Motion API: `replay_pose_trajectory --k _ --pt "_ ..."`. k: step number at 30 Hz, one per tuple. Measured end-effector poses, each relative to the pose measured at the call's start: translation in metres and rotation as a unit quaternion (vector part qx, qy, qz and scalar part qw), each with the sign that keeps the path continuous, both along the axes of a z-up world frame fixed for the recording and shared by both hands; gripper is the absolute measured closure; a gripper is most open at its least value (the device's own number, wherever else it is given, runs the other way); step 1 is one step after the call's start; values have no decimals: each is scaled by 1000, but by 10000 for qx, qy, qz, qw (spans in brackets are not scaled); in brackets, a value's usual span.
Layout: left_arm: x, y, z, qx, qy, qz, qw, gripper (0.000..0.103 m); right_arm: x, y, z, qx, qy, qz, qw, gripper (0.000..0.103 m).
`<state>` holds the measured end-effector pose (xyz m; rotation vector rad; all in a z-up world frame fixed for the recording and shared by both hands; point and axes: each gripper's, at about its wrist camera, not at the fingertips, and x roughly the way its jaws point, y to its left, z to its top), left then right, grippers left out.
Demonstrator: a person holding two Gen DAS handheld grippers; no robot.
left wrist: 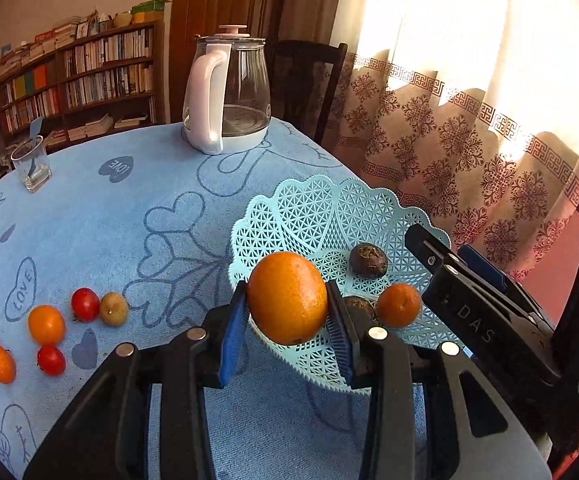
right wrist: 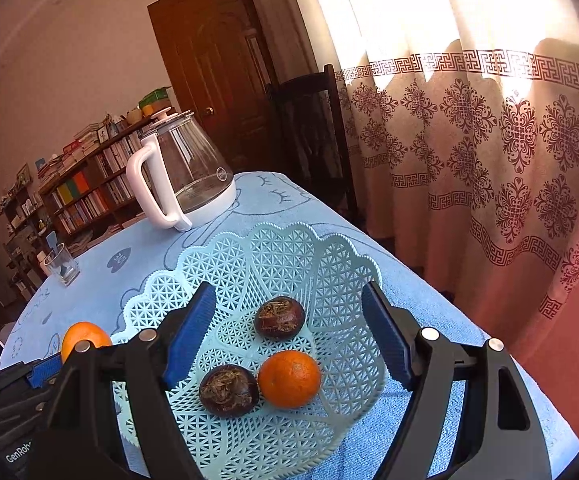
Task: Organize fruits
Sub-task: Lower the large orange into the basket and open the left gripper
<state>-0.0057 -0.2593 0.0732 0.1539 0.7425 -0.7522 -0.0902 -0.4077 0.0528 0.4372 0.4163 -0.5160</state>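
Left tool: clamped on large orange, held above near rim of basket.
Right tool: spread apart, unloaded, over basket.
Handling: firm, round, smooth; grip across widest part.

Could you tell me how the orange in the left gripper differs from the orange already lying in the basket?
The held orange is clamped off the table in the left gripper; the basket orange lies free inside the basket. The held orange looks larger, though it is nearer the camera. The basket orange sits beside a dark wrinkled fruit; the held orange touches only the pads. Both are round and orange.
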Motion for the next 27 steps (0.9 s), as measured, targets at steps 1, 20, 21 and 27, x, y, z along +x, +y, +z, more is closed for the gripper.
replay_pose_trajectory --k 1,20,21,27 --pt "1 1 1 -21 -2 35 10000 53 0 0 0 0 -6 -5 10000 26" --pt "12 34 -8 168 90 698 9974 19 -5 -4 -2 64 -81 -153 9998 14" --pt "12 35 -8 171 107 710 9973 19 -5 -4 -2 61 -81 -153 9998 14" --pt "12 42 -9 144 146 729 9971 19 -4 -4 -2 75 -54 -137 9999 14"
